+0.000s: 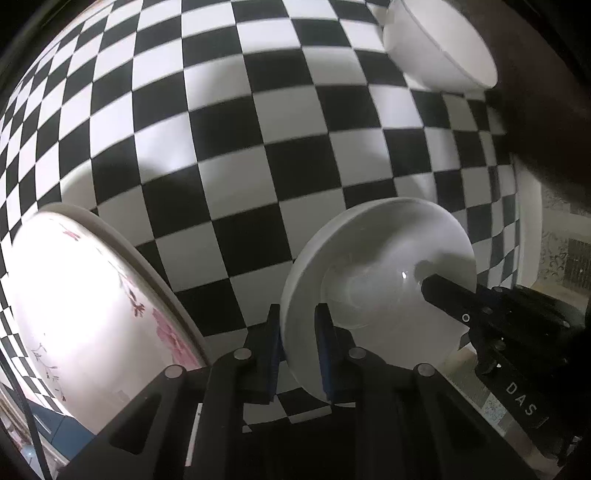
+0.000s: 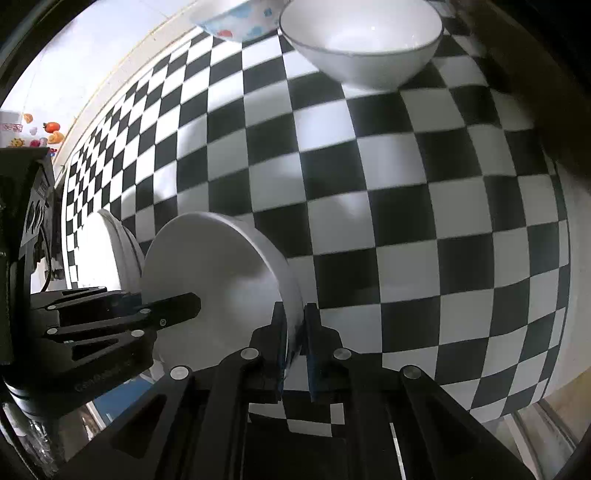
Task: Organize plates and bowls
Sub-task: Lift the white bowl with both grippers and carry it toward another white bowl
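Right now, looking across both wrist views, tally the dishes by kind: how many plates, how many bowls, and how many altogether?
Plates: 2 (plain white plate, floral plate)
Bowls: 2 (white bowl, spotted bowl)
Total: 4

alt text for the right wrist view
The right hand-held gripper is shut on the rim of a white plate, held above a black-and-white checkered table, while the left hand-held gripper grips its opposite edge. A white bowl sits beyond.
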### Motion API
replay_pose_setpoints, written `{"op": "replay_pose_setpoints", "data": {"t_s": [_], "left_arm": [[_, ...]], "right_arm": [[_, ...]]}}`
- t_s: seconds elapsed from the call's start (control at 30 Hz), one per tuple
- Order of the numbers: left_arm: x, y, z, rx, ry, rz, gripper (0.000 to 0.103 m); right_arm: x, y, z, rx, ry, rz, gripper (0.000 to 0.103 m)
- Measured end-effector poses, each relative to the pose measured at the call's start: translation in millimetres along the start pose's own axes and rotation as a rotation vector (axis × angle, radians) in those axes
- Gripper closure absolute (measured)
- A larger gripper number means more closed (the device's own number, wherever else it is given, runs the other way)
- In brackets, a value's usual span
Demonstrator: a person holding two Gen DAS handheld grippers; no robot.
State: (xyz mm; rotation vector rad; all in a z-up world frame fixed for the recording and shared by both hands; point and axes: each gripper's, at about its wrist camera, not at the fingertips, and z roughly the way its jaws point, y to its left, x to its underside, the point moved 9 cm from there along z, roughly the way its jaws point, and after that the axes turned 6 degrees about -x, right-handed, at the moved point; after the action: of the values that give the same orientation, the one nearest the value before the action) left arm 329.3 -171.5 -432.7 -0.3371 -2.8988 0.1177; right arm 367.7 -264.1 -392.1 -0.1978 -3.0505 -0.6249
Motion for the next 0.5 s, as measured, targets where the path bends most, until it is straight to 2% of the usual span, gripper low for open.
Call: {"op": "replay_pose_setpoints", "data": {"t_s": [0.37, 0.5], "left_arm": [[-1.7, -4.5, 8.9, -0.016, 0.018, -0.011, 0.088], [-1.6, -2.1, -6.4, -0.009, 0.005, -0.039, 0.087]], "right_arm": [[4.4, -0.9, 18.3, -0.019, 0.041, 0.011, 0.093], [4.5, -5.5, 10.6, -0.028, 0.049, 0.031, 0.092]]}}
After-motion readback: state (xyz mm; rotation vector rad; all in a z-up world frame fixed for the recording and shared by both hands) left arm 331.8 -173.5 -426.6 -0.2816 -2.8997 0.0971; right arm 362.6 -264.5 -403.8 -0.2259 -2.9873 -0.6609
